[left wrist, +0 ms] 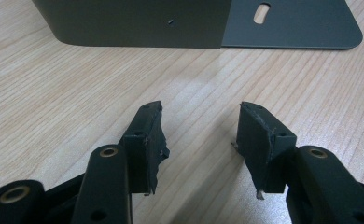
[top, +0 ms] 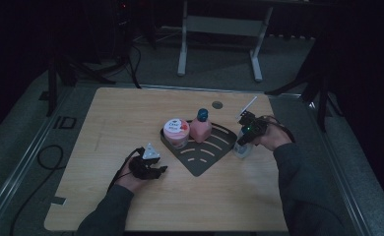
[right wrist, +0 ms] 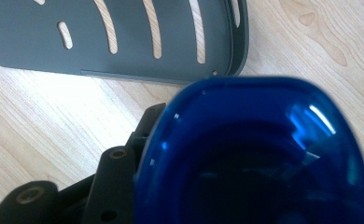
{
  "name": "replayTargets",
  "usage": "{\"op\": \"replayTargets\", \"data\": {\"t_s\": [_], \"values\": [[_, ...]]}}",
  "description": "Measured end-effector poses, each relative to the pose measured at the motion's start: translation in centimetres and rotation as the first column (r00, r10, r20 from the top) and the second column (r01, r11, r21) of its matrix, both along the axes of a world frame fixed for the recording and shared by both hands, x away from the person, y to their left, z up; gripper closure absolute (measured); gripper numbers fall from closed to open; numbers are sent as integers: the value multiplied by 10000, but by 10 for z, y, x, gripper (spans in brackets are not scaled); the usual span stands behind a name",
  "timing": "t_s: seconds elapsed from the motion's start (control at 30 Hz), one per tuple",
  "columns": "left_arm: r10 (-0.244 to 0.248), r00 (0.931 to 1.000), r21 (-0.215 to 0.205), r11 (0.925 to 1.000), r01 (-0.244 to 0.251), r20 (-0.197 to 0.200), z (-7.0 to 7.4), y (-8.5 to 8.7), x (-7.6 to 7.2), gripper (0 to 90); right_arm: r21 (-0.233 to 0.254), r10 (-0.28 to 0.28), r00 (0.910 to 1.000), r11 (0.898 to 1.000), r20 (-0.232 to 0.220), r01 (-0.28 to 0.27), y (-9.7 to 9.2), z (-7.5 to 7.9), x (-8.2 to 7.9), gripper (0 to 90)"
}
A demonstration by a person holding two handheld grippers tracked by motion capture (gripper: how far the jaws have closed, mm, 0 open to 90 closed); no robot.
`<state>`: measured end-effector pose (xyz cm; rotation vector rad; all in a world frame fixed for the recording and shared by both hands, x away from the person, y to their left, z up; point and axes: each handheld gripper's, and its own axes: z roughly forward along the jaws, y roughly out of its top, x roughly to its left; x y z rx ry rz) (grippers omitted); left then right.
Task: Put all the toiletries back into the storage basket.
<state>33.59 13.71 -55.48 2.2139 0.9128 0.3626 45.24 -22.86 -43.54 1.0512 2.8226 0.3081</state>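
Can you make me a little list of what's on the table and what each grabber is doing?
table: wooden
rack: dark, slotted, mid-table
jar: pink, white lid, on rack
pink bottle: teal cap, on rack beside jar
blue-capped bottle: at rack's right edge, in right gripper
left gripper: open, empty, low over table near rack
right gripper: shut on blue-capped bottle

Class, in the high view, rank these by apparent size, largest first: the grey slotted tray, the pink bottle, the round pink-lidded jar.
1. Grey slotted tray, clearly largest.
2. Pink bottle and round jar look about alike: the bottle is taller, the jar wider. They stand side by side, so no firm order.
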Motion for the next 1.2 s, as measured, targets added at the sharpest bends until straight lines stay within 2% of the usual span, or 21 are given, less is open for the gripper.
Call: {"op": "replayTargets", "data": {"t_s": [0.3,0.57,0.73,1.2], "values": [[-8,10000,-7,10000,8,-2,0,0,0,503,-109,283,9994,9995,207,-280,2,0,-3,543],[-11,10000,-2,10000,11,-3,0,0,0,503,-122,298,9993,9995,204,-295,3,0,-5,544],[-8,10000,-11,10000,8,-2,0,0,0,503,-234,503,9986,9985,182,-499,4,1,-8,545],[-7,10000,-5,10000,7,-1,0,0,0,502,-225,515,9981,9985,341,-507,3,17,-10,546]]}}
